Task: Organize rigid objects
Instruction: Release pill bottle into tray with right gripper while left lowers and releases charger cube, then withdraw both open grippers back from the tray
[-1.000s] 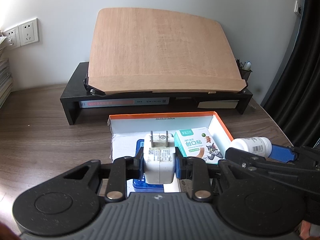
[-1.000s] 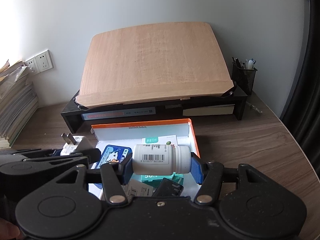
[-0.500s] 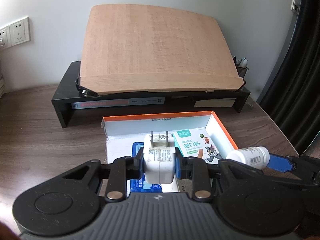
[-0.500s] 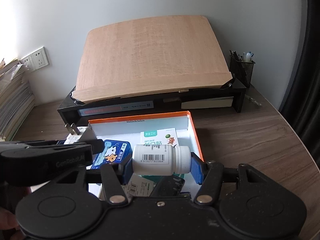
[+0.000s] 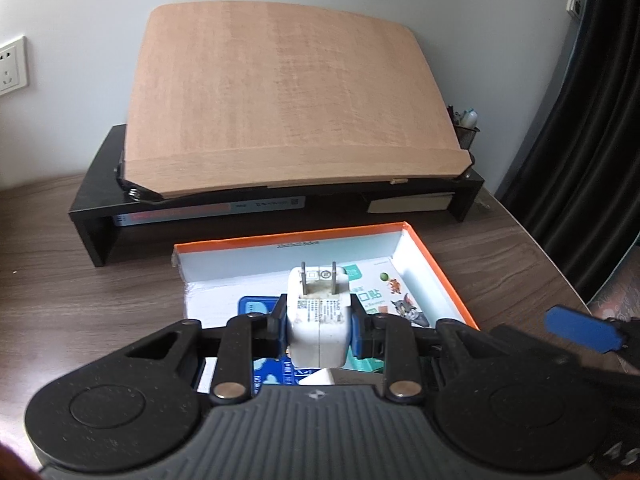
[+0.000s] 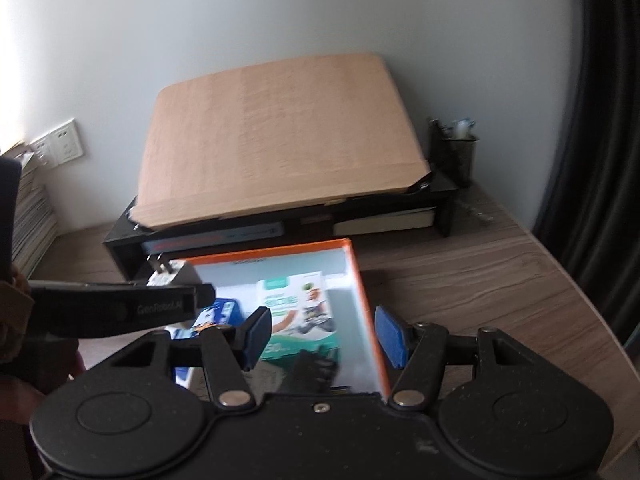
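The white plastic pill bottle has gone from the right gripper [image 6: 318, 336] — its jaws are opening on nothing above the orange-rimmed white cardboard box [image 6: 366, 300], so that item likely sits inside, unseen. The left gripper [image 5: 319, 326] stays clamped on the smooth white blocky charger plug [image 5: 319, 320], prongs up — just short of the glossy teal plaster carton [image 5: 394, 298] ahead, still to be dropped in.

The left gripper [image 5: 319, 322] holds a white plug adapter [image 5: 319, 320] between its two blue pads, with the two metal prongs pointing up and away. Under it lies an open box with orange rim [image 5: 436, 268] on the wooden desk [image 5: 80, 280]. Inside the box there is a green carton with cartoon picture [image 5: 396, 300] on the right and a blue pack [image 5: 256, 306] on the left. Far behind stands a black shelf [image 5: 100, 184] that carries a tilted wooden board [image 5: 288, 100]. At the near right edge one blue pad of the right gripper [image 5: 580, 328] comes into view. A black curtain [image 5: 592, 120] hangs at the right.
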`<state>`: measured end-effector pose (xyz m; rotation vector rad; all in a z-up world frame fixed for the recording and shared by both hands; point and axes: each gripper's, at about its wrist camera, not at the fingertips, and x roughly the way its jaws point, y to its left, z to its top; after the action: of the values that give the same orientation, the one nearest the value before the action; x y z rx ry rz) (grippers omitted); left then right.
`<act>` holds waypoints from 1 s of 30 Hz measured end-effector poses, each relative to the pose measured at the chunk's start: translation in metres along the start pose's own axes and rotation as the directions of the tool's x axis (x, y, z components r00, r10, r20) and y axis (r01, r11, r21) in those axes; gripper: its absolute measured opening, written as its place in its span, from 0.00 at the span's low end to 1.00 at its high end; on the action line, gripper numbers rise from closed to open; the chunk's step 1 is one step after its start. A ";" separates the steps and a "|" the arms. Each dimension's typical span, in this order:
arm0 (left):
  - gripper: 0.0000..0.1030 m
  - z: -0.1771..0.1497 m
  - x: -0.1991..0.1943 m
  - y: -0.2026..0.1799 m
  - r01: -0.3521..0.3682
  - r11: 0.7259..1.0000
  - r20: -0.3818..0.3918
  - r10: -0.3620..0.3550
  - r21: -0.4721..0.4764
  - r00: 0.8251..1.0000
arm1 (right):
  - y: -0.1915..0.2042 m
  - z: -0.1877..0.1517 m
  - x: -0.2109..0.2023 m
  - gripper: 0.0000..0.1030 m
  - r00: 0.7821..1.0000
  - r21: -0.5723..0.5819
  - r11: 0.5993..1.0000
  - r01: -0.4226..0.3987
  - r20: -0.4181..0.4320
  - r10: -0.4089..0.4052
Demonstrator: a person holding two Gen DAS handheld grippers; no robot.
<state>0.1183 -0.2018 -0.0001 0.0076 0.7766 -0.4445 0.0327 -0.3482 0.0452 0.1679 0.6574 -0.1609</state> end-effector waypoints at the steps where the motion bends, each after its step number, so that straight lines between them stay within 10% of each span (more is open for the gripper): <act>1: 0.28 0.000 0.001 -0.001 0.007 1.000 -0.006 -0.007 0.001 1.000 | -0.003 0.000 -0.003 0.68 1.000 0.009 1.000 0.004 0.004 -0.005; 15: 0.44 -0.006 -0.016 -0.011 0.025 1.000 -0.004 -0.025 -0.017 1.000 | -0.019 -0.009 -0.044 0.68 0.998 0.035 0.999 0.032 0.059 -0.034; 26: 0.95 -0.040 -0.097 -0.021 -0.117 0.990 0.032 0.120 -0.073 0.992 | -0.025 -0.025 -0.082 0.75 0.998 -0.013 1.000 -0.002 0.058 0.003; 30: 1.00 -0.057 -0.119 -0.022 -0.178 0.976 0.010 0.181 -0.123 0.983 | -0.033 -0.040 -0.094 0.76 1.000 -0.028 0.999 -0.018 0.023 0.019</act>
<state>-0.0033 -0.1662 0.0434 -0.0406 0.7733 -0.2249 -0.0714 -0.3630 0.0685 0.1451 0.6341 -0.1357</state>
